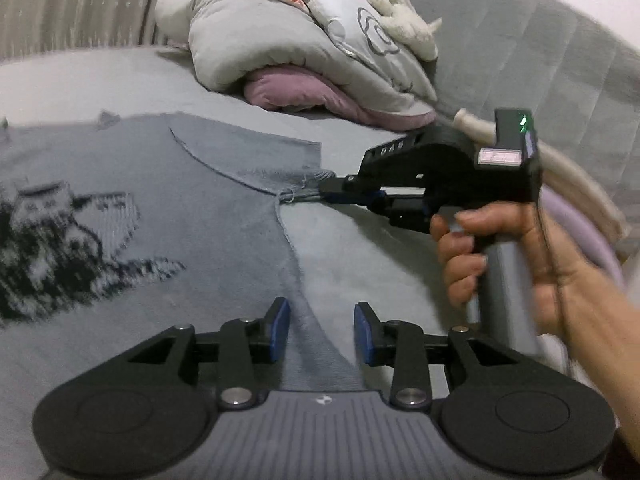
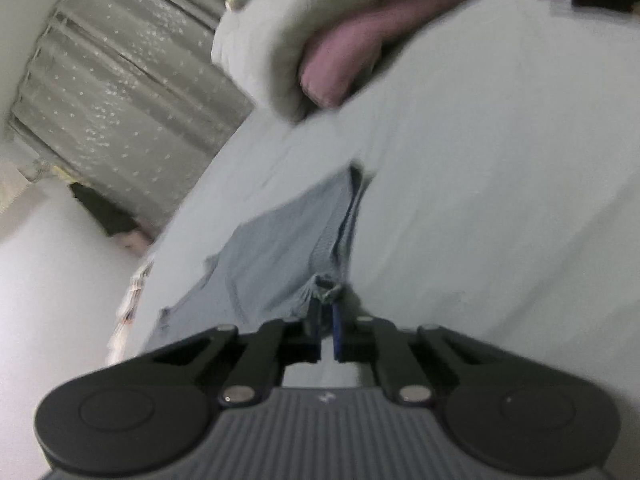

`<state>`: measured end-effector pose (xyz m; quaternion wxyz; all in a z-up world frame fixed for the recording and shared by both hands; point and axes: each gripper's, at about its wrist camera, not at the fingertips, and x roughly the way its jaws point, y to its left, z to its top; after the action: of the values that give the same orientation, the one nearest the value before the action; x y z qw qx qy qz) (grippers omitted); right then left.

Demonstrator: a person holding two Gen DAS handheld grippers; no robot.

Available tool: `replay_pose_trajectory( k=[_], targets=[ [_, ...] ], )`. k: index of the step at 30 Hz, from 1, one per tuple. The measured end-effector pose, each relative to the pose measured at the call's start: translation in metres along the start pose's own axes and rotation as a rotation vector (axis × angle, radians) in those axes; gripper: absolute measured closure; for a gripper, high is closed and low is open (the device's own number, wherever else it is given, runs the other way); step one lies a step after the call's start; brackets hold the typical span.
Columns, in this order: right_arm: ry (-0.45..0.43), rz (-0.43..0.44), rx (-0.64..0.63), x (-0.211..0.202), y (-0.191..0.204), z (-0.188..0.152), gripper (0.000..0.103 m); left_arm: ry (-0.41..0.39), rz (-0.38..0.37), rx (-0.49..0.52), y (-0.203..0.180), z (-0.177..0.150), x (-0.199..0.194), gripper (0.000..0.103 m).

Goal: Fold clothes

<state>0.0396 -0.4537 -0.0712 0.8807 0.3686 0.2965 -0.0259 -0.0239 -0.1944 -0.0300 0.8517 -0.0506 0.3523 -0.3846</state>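
Observation:
A grey-blue knit sweater [image 1: 168, 200] with a black and white picture lies flat on a pale grey bed sheet [image 1: 380, 248]. My left gripper [image 1: 322, 318] hovers open low over the sweater's right edge; the cloth runs under the gap and neither pad presses on it. In the left wrist view my right gripper [image 1: 326, 192], held by a person's hand [image 1: 500, 248], reaches in from the right and is shut on the sweater's frayed sleeve corner. The blurred right wrist view shows the same: my right gripper [image 2: 326, 304] pinches the frayed corner of the sweater [image 2: 272, 256].
A heap of grey and pink quilts [image 1: 280, 52] with a white plush toy [image 1: 400, 16] lies at the back of the bed. A grey padded headboard [image 1: 540, 48] rises behind it. A grey curtain [image 2: 120, 80] hangs beyond the bed's left edge.

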Motion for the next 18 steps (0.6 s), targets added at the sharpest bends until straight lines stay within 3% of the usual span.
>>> replay_pose_trajectory(
  k=[5, 10, 13, 18],
  targets=[
    [0.011, 0.024, 0.004, -0.002, 0.0, -0.004, 0.092, -0.009, -0.034, -0.047, 0.009, -0.002, -0.003, 0.068],
    [0.049, 0.091, 0.095, -0.018, -0.004, -0.004, 0.071, -0.02, -0.041, -0.115, 0.014, -0.007, -0.015, 0.067],
    [0.104, 0.122, 0.113, -0.018, -0.004, -0.005, 0.07, -0.023, -0.021, -0.113, 0.011, -0.011, -0.021, 0.067],
    [0.196, 0.15, 0.116, -0.024, 0.0, -0.019, 0.07, 0.0, 0.069, -0.018, -0.01, -0.017, -0.03, 0.066]
  ],
)
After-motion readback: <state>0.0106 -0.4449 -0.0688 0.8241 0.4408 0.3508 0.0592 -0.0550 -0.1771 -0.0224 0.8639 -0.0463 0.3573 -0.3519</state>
